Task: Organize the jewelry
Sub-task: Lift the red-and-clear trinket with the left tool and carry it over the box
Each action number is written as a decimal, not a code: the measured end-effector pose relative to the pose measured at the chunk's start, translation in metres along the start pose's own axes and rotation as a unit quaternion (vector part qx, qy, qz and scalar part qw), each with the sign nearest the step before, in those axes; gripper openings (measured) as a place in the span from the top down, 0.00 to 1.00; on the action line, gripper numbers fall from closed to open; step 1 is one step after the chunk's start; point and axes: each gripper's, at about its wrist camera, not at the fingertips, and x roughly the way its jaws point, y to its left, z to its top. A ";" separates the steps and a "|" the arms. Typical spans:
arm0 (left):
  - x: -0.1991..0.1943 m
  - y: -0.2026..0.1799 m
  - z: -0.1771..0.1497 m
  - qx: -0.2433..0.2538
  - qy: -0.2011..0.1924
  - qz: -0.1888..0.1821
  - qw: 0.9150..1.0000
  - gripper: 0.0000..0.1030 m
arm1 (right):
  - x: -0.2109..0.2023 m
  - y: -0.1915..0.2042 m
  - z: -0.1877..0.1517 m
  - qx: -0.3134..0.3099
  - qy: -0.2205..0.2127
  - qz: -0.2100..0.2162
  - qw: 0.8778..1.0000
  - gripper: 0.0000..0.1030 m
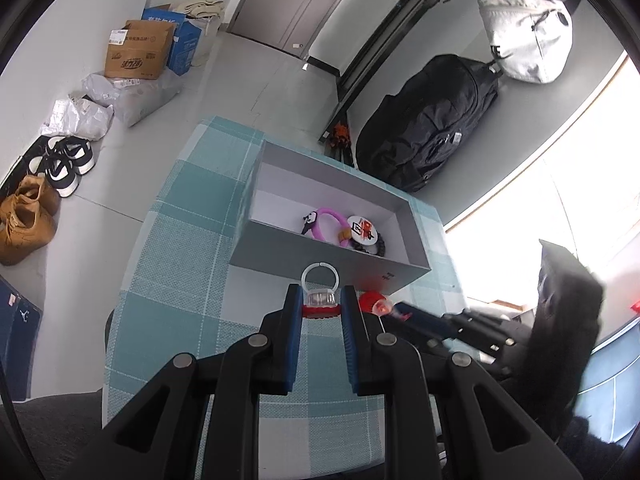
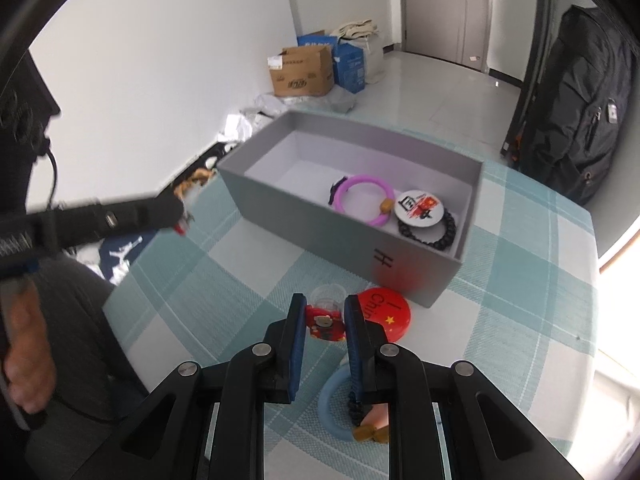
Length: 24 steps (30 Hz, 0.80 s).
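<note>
I grasp 1 ring in each gripper.
Left gripper (image 1: 320, 300) clenches a clear ring (image 1: 319, 286); right gripper (image 2: 324, 312) clenches a red ring (image 2: 325, 323), near the grey box (image 2: 304, 220).

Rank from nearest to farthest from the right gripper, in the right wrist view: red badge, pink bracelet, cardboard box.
Right gripper:
1. Red badge, on the tablecloth just right of the jaws.
2. Pink bracelet, inside the grey box.
3. Cardboard box, on the floor by the wall.

The left black two-finger gripper with blue pads (image 1: 320, 300) reached forward and level, its jaws narrowly parted. The right black blue-padded gripper (image 2: 325, 309) pointed downward with a similar narrow gap, while the person's bare left hand (image 2: 28, 364) gripped a handle.
</note>
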 end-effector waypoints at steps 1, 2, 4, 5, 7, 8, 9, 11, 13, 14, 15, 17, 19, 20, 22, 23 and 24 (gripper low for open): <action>0.000 -0.002 0.000 0.006 -0.001 0.001 1.000 0.86 | -0.004 -0.002 0.001 0.003 -0.005 0.003 1.000 0.83; 0.000 -0.004 0.000 0.010 -0.003 0.002 1.000 0.86 | -0.008 -0.004 0.002 0.008 -0.011 0.011 1.000 0.83; 0.000 -0.007 0.000 0.016 -0.005 0.003 1.000 0.86 | -0.014 -0.007 0.005 0.020 -0.020 0.029 0.999 0.83; 0.000 -0.009 0.000 0.018 -0.006 0.004 1.000 0.86 | -0.017 -0.009 0.006 0.026 -0.025 0.036 0.999 0.83; 0.001 -0.011 0.001 0.021 -0.008 0.004 1.000 0.86 | -0.025 -0.014 0.011 0.038 -0.039 0.050 0.997 0.83; 0.001 -0.013 0.003 0.023 -0.009 0.004 1.000 0.86 | -0.027 -0.017 0.013 0.042 -0.046 0.053 0.997 0.83; 0.002 -0.015 0.004 0.025 -0.009 0.005 1.000 0.86 | -0.031 -0.020 0.016 0.047 -0.053 0.058 0.996 0.83; 0.004 -0.020 0.009 0.033 -0.011 0.008 0.999 0.86 | -0.036 -0.025 0.022 0.053 -0.063 0.063 0.995 0.83; 0.007 -0.026 0.015 0.041 -0.012 0.012 0.999 0.86 | -0.039 -0.032 0.029 0.055 -0.072 0.068 0.994 0.83; 0.009 -0.028 0.017 0.044 -0.011 0.013 0.999 0.86 | -0.040 -0.035 0.032 0.055 -0.077 0.071 0.993 0.83; 0.010 -0.030 0.019 0.047 -0.010 0.015 0.999 0.86 | -0.040 -0.038 0.036 0.056 -0.080 0.073 0.993 0.83; 0.015 -0.035 0.024 0.054 -0.006 0.018 0.998 0.86 | -0.040 -0.043 0.042 0.056 -0.086 0.078 0.992 0.83; 0.021 -0.037 0.027 0.059 -0.002 0.021 0.998 0.86 | -0.040 -0.049 0.048 0.054 -0.090 0.081 0.991 0.83; 0.023 -0.038 0.028 0.061 -0.002 0.021 0.998 0.86 | -0.038 -0.053 0.051 0.054 -0.092 0.084 0.991 0.83; 0.028 -0.038 0.032 0.062 0.002 0.024 0.998 0.86 | -0.036 -0.058 0.055 0.055 -0.094 0.087 0.990 0.83; 0.031 -0.039 0.033 0.062 0.004 0.025 0.998 0.86 | -0.033 -0.062 0.058 0.056 -0.094 0.087 0.990 0.83; 0.035 -0.039 0.037 0.062 0.005 0.026 0.998 0.86 | -0.031 -0.065 0.059 0.057 -0.095 0.088 0.990 0.83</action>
